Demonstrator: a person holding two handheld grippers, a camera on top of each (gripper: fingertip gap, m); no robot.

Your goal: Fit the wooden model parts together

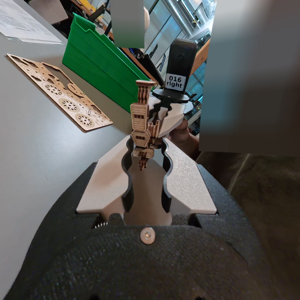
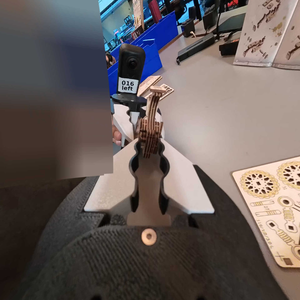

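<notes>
A partly built wooden model [image 1: 140, 123] of stacked plywood layers is held upright above the grey table, with a curved neck and a flat cap on top. My left gripper [image 1: 146, 140] is shut on its lower body. My right gripper [image 1: 158, 125] comes in from the far side and grips the model's back. In the right wrist view the model [image 2: 150, 142] sits between the tips of my right gripper [image 2: 148, 143], which is shut on it. The left gripper [image 2: 138, 128] holds it from the opposite side.
A laser-cut wooden parts sheet [image 1: 61, 94] lies on the table, left of a green bin [image 1: 100, 65], with papers [image 1: 24, 24] further left. In the right wrist view the sheet [image 2: 267, 211] is at the right, with a blue bin [image 2: 142, 53], more sheets [image 2: 152, 82] and an instruction booklet [image 2: 267, 32] beyond.
</notes>
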